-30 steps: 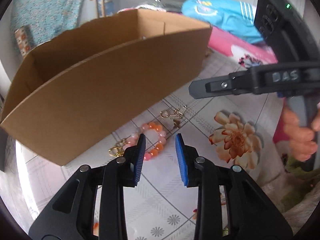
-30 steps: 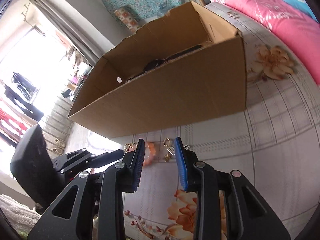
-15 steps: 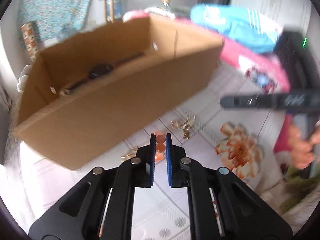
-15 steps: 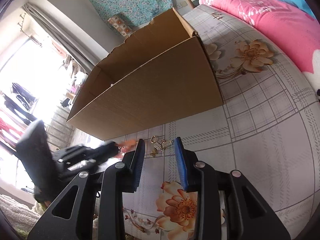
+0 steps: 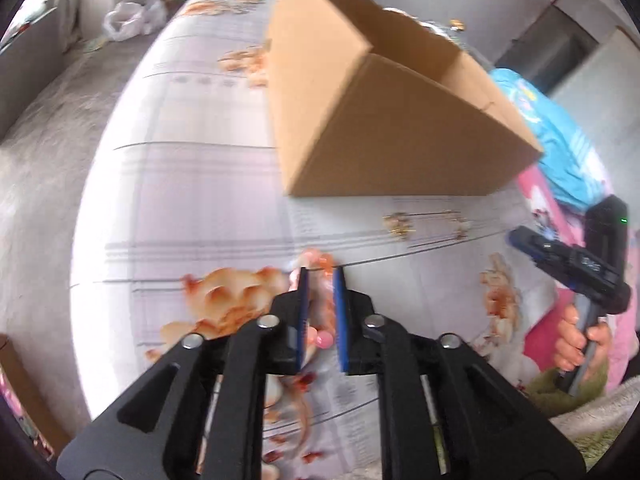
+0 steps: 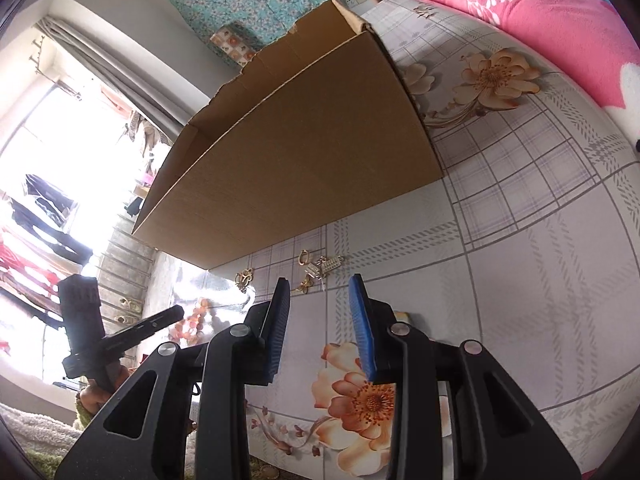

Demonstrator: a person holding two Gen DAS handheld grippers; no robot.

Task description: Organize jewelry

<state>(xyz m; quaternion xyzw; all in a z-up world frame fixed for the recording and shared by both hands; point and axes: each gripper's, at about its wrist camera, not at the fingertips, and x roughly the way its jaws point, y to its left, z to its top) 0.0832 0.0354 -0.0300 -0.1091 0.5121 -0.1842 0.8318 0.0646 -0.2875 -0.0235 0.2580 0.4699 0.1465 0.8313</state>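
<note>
Gripping the beaded bracelet [image 5: 318,280] narrowly, the left tool [image 5: 320,316] risks dropping it short of the cardboard box [image 5: 384,120]; right tool [image 6: 320,328] gapes wide, empty.

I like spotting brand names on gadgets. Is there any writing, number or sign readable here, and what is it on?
Side of the right tool, in the left view: pale lettering, too blurred to read.
Cardboard box: plain, no print visible.
Bead bracelet held in the left tool: no writing.
Nothing else carries readable text.
</note>
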